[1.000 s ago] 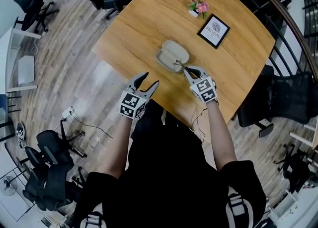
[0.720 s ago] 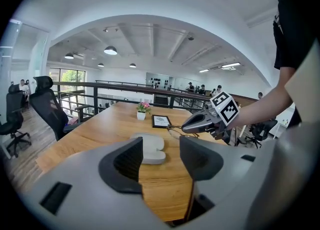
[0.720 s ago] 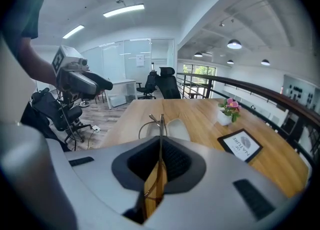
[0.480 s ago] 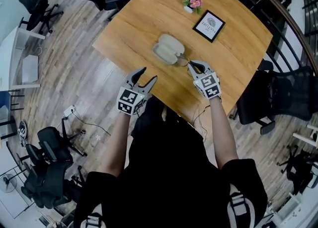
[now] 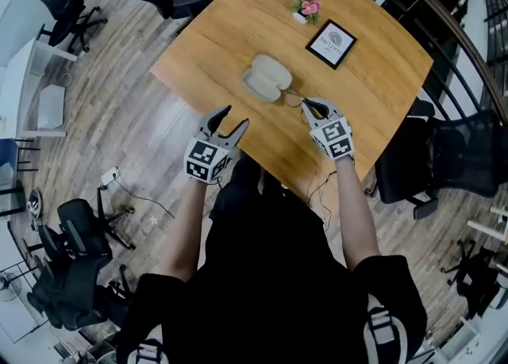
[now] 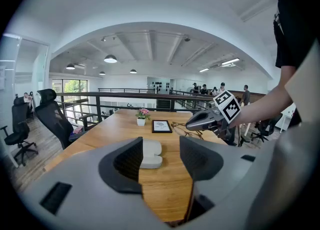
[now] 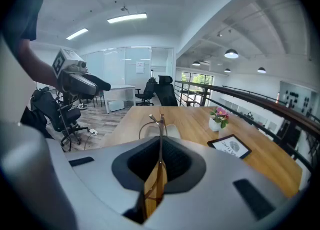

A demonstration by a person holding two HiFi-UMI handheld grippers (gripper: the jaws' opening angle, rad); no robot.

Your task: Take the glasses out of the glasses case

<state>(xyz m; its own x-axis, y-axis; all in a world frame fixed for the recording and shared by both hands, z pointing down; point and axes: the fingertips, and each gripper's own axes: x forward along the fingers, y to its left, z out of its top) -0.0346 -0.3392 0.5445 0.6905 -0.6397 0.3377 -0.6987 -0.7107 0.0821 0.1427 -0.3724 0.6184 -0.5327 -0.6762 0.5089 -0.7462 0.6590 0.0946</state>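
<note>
With the glasses (image 7: pixel 160 139) pinched by one arm in the right gripper (image 5: pixel 306 105), just beside the case (image 5: pixel 266 78), and the left gripper (image 5: pixel 235 117) spread empty, they are best carried clear gently and untwisted.

head view overhead; gripper views across table (image 5: pixel 230 37)

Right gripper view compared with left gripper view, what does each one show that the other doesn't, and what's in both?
Only the right gripper view: the glasses edge-on, clamped in its own jaws, and the left gripper off to the side. Only the left gripper view: its own open, empty jaws, and the right gripper from outside, holding the glasses above the table. Both: the table, glasses case, flower pot and framed picture.
</note>
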